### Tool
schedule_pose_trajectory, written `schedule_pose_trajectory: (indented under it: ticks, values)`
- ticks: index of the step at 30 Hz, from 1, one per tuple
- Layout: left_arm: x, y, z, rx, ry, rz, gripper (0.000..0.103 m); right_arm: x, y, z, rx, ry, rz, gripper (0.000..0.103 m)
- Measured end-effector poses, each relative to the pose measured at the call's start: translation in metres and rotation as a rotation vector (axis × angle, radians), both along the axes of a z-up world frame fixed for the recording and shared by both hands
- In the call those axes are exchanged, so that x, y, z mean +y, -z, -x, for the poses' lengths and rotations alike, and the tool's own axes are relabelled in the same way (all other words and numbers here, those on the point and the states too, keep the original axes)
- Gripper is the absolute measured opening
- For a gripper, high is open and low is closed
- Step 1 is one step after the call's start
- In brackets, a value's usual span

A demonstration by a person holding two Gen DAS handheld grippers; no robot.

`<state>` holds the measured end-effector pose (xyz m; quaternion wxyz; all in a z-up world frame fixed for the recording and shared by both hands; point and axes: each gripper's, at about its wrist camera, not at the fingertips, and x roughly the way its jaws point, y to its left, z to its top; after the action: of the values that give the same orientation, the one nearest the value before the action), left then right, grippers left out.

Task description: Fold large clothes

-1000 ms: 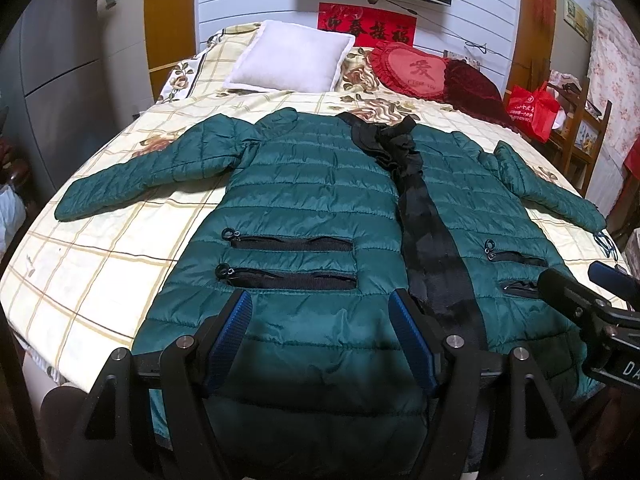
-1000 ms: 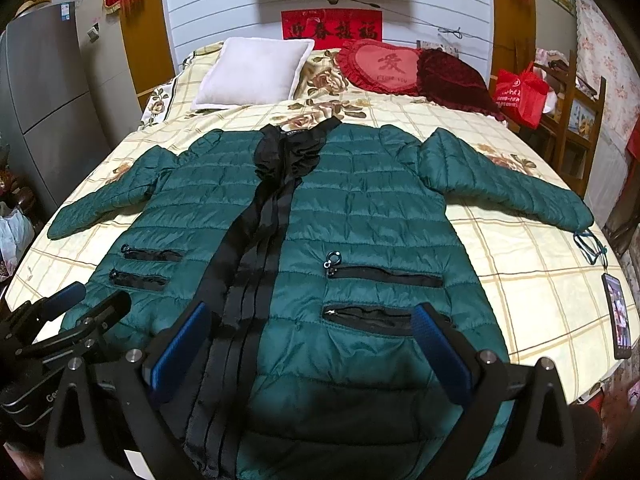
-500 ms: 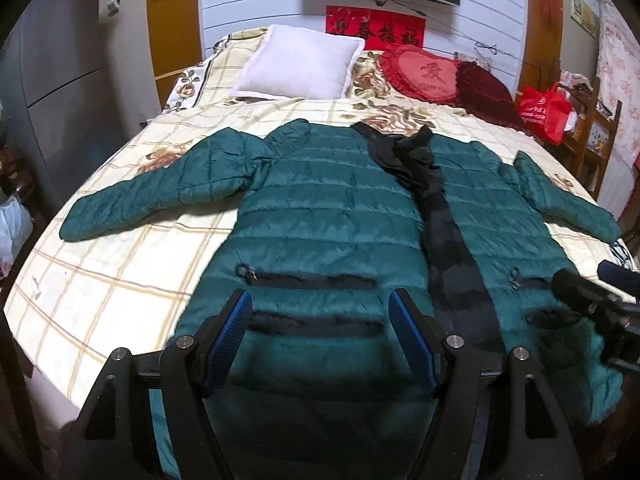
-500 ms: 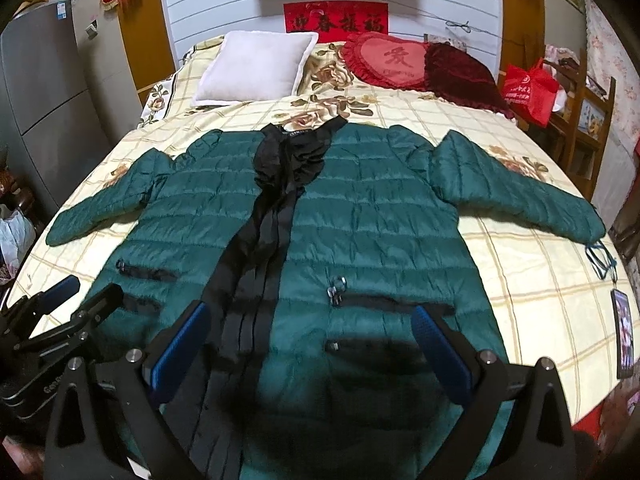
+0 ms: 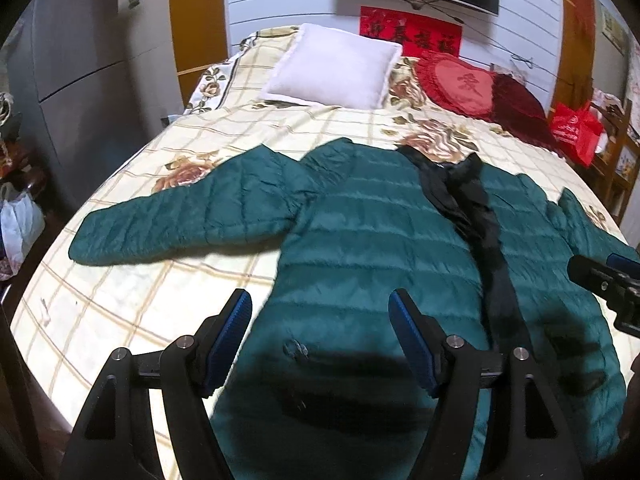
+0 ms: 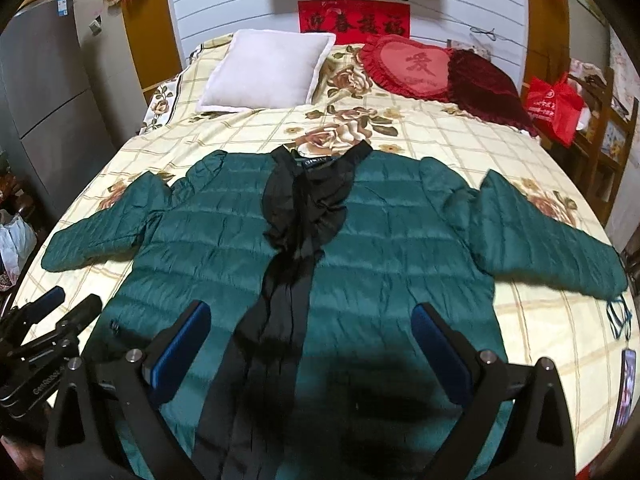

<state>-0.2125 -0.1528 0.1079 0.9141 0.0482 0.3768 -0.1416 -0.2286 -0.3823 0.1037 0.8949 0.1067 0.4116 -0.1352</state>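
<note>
A large dark green quilted jacket (image 5: 360, 248) with a black front placket lies face up and spread flat on the bed, sleeves out to both sides; it fills the right wrist view too (image 6: 380, 240). My left gripper (image 5: 320, 320) is open and empty, above the jacket's lower left panel near a pocket zip. My right gripper (image 6: 312, 332) is open and empty, above the lower front beside the black placket (image 6: 288, 280). Each gripper also shows at the edge of the other's view.
The bed (image 5: 120, 300) has a cream checked floral cover. A white pillow (image 5: 332, 68) and red cushions (image 5: 464, 84) lie at its head. A red bag (image 6: 556, 108) and wooden shelf stand at right. A phone on a lanyard (image 6: 626, 380) lies near the right edge.
Both grippers have moved forward over the jacket toward the bed's head; the pockets have slid down under them. Both stay open. The jacket has not moved.
</note>
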Motion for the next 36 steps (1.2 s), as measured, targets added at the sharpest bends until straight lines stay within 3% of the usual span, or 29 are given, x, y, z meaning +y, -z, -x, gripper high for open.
schedule_pose_trajectory:
  ticks: [15,36]
  values:
    - [0.023,0.027,-0.076,0.052,-0.118,-0.018,0.048,-0.023,0.038,-0.081,0.024,-0.011,-0.033,0.102]
    - [0.044,0.049,-0.128,0.085,-0.211,-0.050,0.048,-0.003,0.073,-0.143,0.037,-0.080,-0.003,0.102]
